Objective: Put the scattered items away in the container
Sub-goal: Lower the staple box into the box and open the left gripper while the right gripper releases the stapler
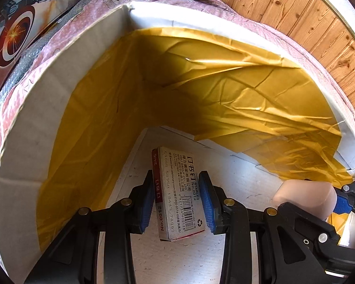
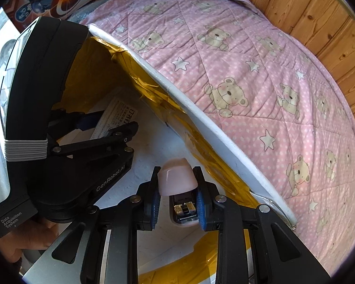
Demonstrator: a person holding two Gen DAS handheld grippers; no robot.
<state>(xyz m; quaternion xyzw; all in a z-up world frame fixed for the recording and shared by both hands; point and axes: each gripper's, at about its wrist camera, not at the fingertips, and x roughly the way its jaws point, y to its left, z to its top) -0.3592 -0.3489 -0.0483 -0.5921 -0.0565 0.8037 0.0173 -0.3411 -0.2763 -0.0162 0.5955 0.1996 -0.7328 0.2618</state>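
Both grippers reach down inside the container (image 1: 35, 123), a white box lined with crinkled gold foil that sits on a pink teddy-bear quilt (image 2: 260, 90) with wood-panel wall (image 2: 319, 23) at the far right. The left gripper (image 1: 177, 201) is clamped on a staple box (image 1: 177, 194) over the white floor. The right gripper (image 2: 177, 201) pinches a pale pink stapler (image 2: 177, 179) just to its right.

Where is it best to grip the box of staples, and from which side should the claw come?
Grip the staples box across its two long narrow sides, coming in along its length from the barcode end. The left claw holds it so: the box is narrow enough to fit between the pads.
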